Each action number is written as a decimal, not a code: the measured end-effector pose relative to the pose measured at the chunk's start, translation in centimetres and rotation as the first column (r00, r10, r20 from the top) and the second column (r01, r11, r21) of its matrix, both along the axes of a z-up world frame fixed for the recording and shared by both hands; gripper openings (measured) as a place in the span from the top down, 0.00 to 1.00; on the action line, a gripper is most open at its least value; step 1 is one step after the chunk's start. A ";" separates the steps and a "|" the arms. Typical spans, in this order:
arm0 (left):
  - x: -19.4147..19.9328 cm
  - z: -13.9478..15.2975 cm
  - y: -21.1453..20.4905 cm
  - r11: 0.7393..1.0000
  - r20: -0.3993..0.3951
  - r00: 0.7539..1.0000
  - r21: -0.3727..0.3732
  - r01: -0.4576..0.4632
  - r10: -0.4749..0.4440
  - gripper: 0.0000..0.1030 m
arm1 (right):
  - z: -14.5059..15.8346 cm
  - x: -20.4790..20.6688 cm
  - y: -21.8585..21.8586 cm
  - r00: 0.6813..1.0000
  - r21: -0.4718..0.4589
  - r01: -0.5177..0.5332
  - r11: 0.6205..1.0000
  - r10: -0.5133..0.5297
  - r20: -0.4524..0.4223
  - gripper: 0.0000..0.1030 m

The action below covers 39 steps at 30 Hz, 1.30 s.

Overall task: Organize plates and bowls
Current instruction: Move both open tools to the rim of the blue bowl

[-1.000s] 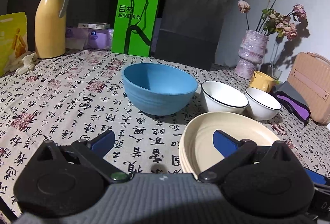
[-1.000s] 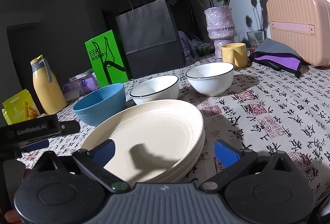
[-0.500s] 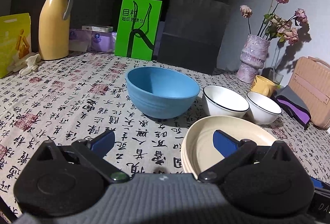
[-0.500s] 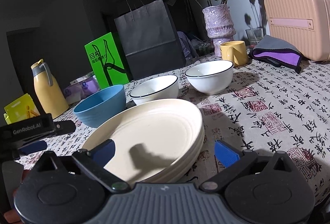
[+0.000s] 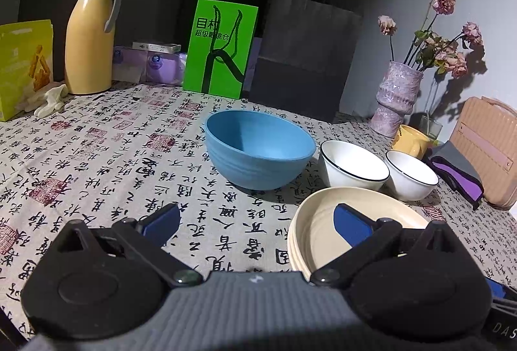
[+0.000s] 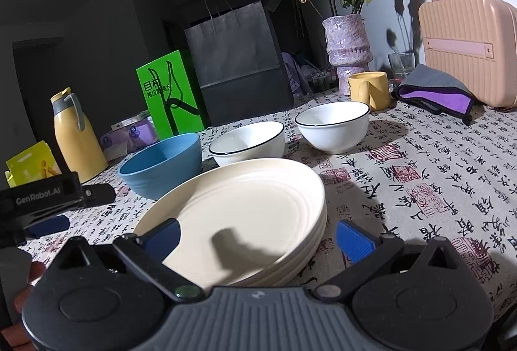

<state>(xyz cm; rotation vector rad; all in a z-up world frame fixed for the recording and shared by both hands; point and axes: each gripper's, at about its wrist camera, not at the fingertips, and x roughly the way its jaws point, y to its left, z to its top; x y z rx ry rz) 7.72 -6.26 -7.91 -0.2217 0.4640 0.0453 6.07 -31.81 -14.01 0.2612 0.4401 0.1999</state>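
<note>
- Plates, cream and stacked, lie on the patterned tablecloth at the near middle of the scene; the bowls stand just behind them.
- At far left a yellow thermos jug stands upright by a yellow snack box, well apart from the dishes.
- Left gripper hovers low over the cloth, pointing level toward the blue bowl. Its jaws are spread wide and hold nothing; its right blue finger pad shows in front of the stack's left rim, though I cannot tell whether it touches.
- The blue bowl sits upright, just left of two white bowls with dark rims.
- Right gripper is tilted down over the plates, its jaws also wide apart and empty. The left pad shows in front of the plate's near rim; the right pad is over the cloth just beside the stack.
- The first white bowl is close behind the plates; the second white bowl stands just right of it, apart.
- Further right stand a yellow mug, a folded purple cloth and a pink case.
</note>
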 end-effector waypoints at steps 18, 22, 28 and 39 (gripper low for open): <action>-1.5 4.4 3.6 1.000 0.059 0.998 0.006 0.005 -0.005 0.00 | 4.1 -0.9 3.1 1.000 -0.041 -0.012 0.999 0.013 0.024 0.00; -1.1 5.2 4.7 1.000 0.061 0.998 0.004 -0.005 0.005 0.00 | 5.0 -0.2 3.6 1.000 -0.046 -0.021 0.999 0.021 0.018 0.00; 0.1 6.0 6.0 1.000 0.053 0.999 0.001 0.000 0.000 0.00 | 5.9 1.7 4.1 0.999 -0.042 -0.033 0.999 0.033 0.002 0.00; 3.4 7.8 8.0 1.000 0.046 0.999 0.007 0.012 -0.013 0.00 | 7.9 6.8 6.0 0.996 -0.022 -0.077 0.997 0.076 -0.054 0.00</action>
